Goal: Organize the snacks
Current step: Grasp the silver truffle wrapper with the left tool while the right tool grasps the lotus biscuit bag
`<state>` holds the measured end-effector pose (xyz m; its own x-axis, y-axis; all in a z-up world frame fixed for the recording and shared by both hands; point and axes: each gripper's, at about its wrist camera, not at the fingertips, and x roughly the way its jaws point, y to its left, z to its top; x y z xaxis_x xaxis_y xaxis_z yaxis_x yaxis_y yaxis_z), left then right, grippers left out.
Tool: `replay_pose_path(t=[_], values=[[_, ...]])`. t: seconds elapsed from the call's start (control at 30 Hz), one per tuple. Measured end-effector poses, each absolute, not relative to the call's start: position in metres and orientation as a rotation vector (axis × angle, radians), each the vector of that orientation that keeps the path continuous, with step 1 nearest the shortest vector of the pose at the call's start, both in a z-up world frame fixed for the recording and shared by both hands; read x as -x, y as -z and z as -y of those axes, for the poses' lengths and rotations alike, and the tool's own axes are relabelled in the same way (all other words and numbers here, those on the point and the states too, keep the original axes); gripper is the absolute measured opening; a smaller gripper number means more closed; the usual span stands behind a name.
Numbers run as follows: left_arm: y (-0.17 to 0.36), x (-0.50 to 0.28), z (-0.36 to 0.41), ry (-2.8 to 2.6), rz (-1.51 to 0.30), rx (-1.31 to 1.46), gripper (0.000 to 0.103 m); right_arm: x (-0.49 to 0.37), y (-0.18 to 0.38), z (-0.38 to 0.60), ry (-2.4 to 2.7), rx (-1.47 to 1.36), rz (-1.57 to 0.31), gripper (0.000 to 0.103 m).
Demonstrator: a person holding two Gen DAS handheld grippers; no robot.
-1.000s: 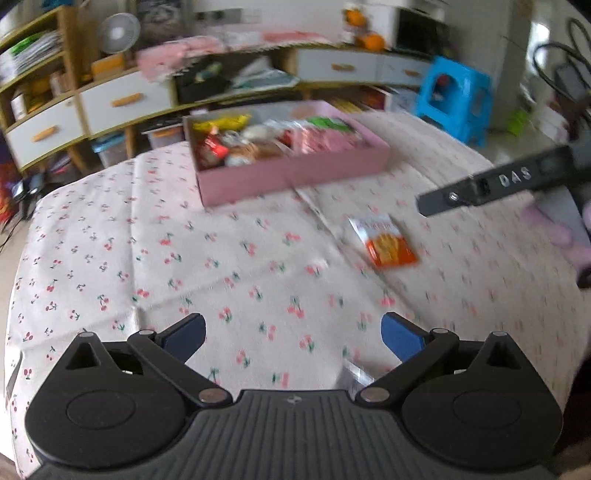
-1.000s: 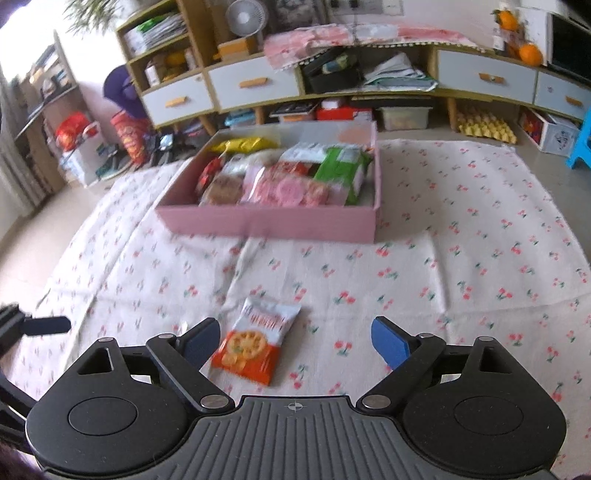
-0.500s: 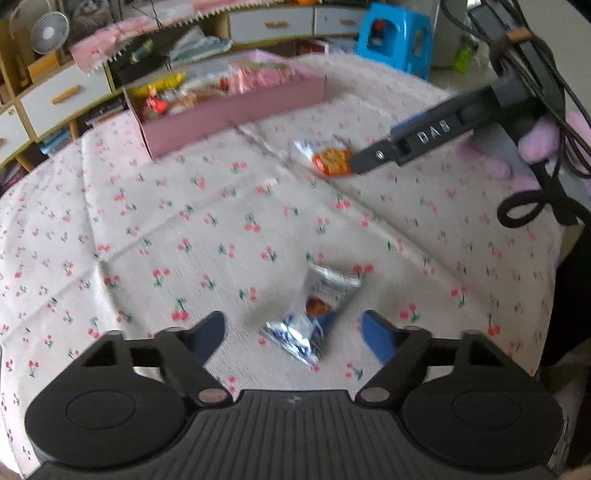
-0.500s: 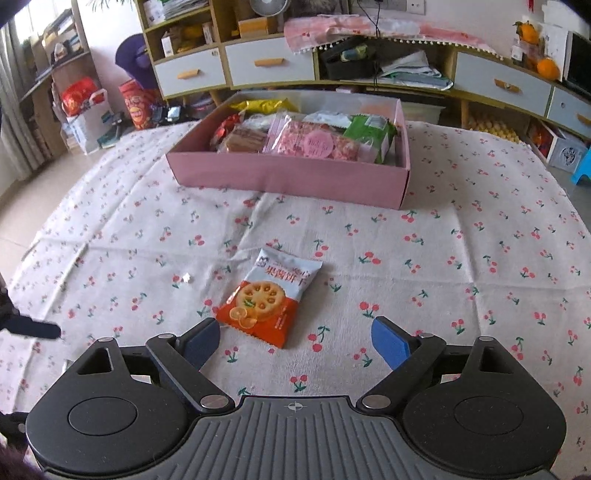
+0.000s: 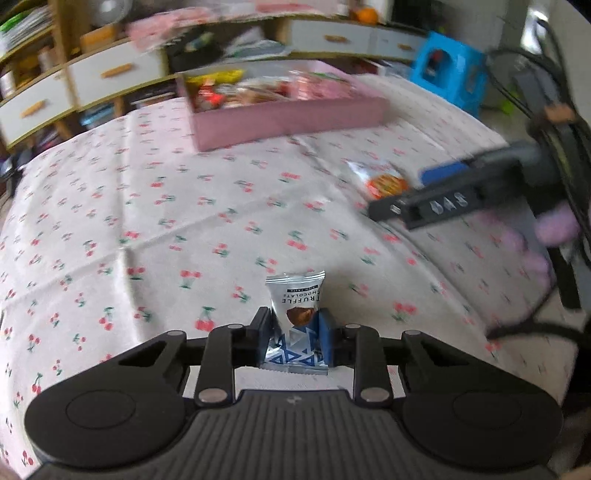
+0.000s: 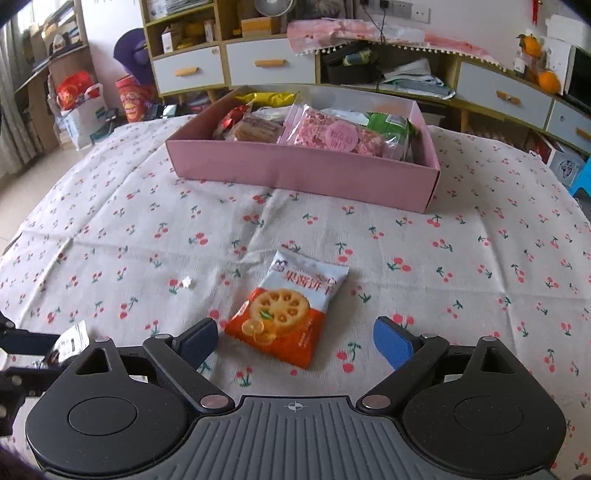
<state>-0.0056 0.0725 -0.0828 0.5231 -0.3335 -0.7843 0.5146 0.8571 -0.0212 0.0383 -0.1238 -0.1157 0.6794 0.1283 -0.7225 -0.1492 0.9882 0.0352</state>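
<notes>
The left gripper (image 5: pixel 294 334) was closing on a chocolate packet (image 5: pixel 295 325) near the tablecloth's (image 5: pixel 147 229) front edge; crinkly foil could slip. The right gripper (image 6: pixel 295 341), spread, straddled the biscuit packet (image 6: pixel 290 308)

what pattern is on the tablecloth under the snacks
Small red cherries with green stems on a white tablecloth, clearest in the right wrist view.

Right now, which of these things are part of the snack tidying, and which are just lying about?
Part of the job:
- truffle chocolate packet
- orange biscuit packet
- pink box

Just lying about:
- blue stool
- oranges
- fan
</notes>
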Motion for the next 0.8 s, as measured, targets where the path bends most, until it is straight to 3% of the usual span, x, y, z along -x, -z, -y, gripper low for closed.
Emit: replay_pose_path(t=[0.57, 0.7, 0.77, 0.8], values=[[0.084, -0.022, -0.067, 0.266, -0.844, -0.101, 0.025, -0.049, 0.117, 0.123, -0.123, 0.045, -0.79, 0.09], [0.083, -0.025, -0.066, 0.252, -0.85, -0.087, 0.025, -0.049, 0.115, 0.125, -0.131, 0.052, -0.786, 0.075], [0.082, -0.026, -0.066, 0.245, -0.853, -0.076, 0.025, -0.049, 0.113, 0.125, -0.147, 0.058, -0.784, 0.06], [0.082, -0.027, -0.066, 0.243, -0.855, -0.072, 0.025, -0.049, 0.112, 0.125, -0.155, 0.059, -0.787, 0.057]])
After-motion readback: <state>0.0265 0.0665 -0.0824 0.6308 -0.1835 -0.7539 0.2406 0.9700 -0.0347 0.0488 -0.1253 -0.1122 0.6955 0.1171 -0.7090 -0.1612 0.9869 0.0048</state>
